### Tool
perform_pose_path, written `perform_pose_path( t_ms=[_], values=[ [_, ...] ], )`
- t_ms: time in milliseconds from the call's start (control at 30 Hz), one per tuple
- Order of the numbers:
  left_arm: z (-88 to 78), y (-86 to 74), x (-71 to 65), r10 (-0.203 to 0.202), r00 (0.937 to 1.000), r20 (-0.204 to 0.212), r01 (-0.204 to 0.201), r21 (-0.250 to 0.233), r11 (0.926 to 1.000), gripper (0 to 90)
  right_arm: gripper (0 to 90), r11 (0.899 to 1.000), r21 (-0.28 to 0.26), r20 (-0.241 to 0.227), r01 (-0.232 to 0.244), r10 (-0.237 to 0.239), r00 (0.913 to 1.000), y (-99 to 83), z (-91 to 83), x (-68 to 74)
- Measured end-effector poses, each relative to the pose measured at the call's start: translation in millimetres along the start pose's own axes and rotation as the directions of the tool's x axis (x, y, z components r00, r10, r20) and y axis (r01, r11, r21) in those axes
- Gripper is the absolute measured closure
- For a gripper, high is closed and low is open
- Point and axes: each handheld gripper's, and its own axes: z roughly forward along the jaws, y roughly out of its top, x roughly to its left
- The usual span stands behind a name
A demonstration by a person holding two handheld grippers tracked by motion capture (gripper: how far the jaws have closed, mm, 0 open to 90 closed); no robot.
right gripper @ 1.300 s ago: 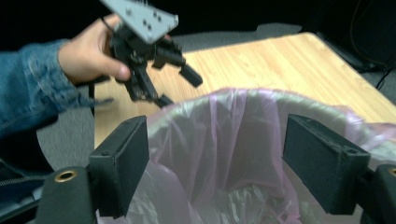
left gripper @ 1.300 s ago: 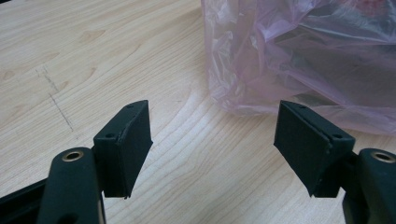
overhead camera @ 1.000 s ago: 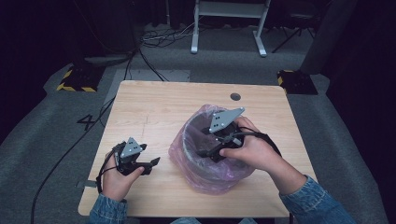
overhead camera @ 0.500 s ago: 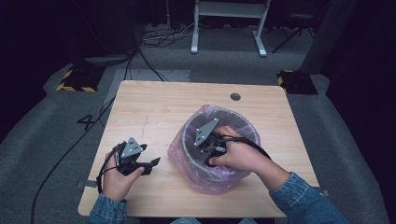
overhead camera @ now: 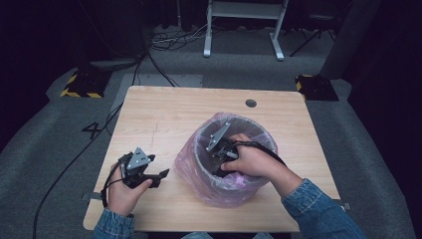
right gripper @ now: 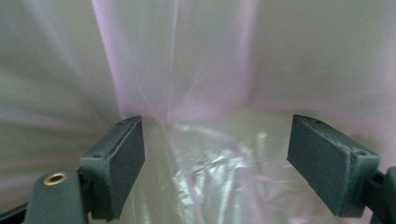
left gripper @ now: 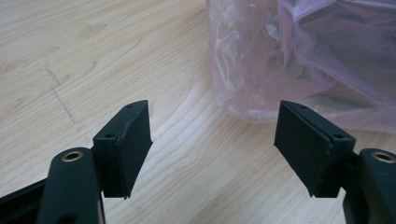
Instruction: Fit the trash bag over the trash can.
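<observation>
The bin (overhead camera: 234, 149), lined with a pink bag (overhead camera: 191, 167), stood right of centre on the table (overhead camera: 164, 114). The right gripper (right gripper: 215, 149) reached down inside it — its fingers had just been opening and stood wide, with only loose bag film between them. The left gripper (overhead camera: 161, 175) rested near the table's near-left edge, fingers wide with nothing between them, just beside the bag.

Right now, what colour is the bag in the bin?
Pale pink, see-through. The bag shows best in the left gripper view.
</observation>
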Motion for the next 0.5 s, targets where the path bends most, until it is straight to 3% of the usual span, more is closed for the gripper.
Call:
perform_pose_path(
  t_ms=[167,367,500],
  values=[
    [-0.9,-1.5,-0.7,0.006,1.0000,-0.005,-0.006,0.012,0.9999,27.1,20.7,0.988,-0.154,0.049,-0.006,0.014,0.9987,3.7,-33.4,-4.4],
    [-2.0,-4.4,-2.8,0.004,0.9999,-0.011,-0.004,0.023,0.9997,27.0,21.8,0.962,-0.271,0.104,-0.010,0.039,0.9938,4.6,-68.2,-2.1],
    [-3.8,-7.4,-1.9,-0.001,0.9999,-0.017,0.002,0.032,0.9995,27.0,23.5,0.939,-0.343,0.143,-0.020,0.073,0.9871,2.9,-90.2,0.0]
  ],
)
